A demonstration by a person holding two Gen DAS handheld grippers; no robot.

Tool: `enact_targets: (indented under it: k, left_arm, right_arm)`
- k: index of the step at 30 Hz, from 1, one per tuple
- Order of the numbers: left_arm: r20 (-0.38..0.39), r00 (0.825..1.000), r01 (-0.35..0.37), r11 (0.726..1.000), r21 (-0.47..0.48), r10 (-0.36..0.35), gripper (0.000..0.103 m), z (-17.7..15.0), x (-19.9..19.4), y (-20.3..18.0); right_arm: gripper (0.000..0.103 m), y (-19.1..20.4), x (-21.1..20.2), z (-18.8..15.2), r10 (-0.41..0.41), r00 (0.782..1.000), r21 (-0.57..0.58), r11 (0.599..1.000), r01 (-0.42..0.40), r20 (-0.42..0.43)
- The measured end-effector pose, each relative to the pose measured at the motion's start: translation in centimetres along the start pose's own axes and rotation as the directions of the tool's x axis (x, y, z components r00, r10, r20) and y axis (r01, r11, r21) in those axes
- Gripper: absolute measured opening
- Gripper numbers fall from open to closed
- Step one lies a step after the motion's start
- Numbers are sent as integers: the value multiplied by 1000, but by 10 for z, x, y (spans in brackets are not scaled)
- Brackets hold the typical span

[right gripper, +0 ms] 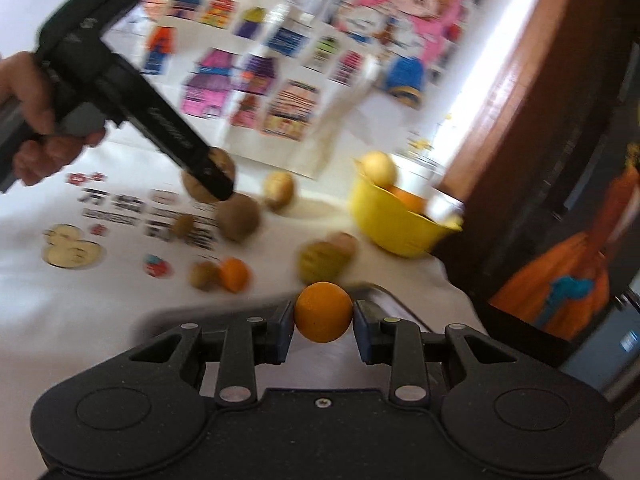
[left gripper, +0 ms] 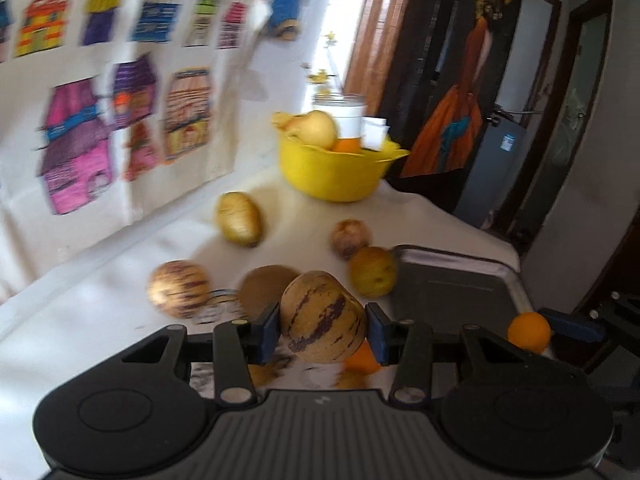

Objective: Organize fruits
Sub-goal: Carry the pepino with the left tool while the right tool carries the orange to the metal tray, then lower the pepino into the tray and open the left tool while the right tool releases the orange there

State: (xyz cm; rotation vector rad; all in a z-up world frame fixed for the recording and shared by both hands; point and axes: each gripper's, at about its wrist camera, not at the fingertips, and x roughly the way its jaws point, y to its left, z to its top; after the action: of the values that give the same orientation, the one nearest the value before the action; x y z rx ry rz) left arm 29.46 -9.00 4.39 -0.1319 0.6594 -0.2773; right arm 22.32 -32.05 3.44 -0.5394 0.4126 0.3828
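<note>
Black hand-held gripper (right gripper: pixel 323 322), blue pads (right gripper: pixel 286 330)

— What sort of place is this?

— A home, by the look of it, or a room where children draw. Coloured drawings of houses (left gripper: pixel 76 148) hang in rows on the white wall, with a big cartoon girl (right gripper: pixel 404 4) above them.

— Anything else?

— A dark wooden door frame (left gripper: pixel 592 92) opens onto another room, and a painted figure in an orange dress (left gripper: pixel 452 128) hangs on the dark panel beside it.

— And the bench?

— The bench (left gripper: pixel 100 320) wears a white cloth, printed with characters and small pictures. A yellow bowl (left gripper: pixel 340 172) of fruit stands near the wall, loose fruit lies around it, and a jar (left gripper: pixel 340 108) of small yellow flowers sits behind.
</note>
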Motion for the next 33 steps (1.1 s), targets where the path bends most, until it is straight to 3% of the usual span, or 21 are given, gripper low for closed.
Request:
enact_targets:
  k: [4,10,16,21,33]
  left_arm:
    - [-20,999,51,998,30,-51,49,7,22,-26]
    - [-63,990,133,989,62,-129,49,11,68,-62]
    - [-96,979,190,975,112,-180,49,9,111,-90]
    - [-124,972,213,970,122,-198,49,4,129,-101]
    - [-161,977,168,972,165,-141,49,-6,139,-100]
  right_arm:
    - [34,-34,8,-15,-59,998,25,998,59,-15]
    - [34,-77,43,-46,-57,998,50,997,58,-31]
    - [34,-93,72,-63,-50,997,85,995,54,-55]
    - [34,-105,85,-71,-35,998,130,991,42,-58]
    - [34,-109,101,-74,-11,997,135,991,20,-70]
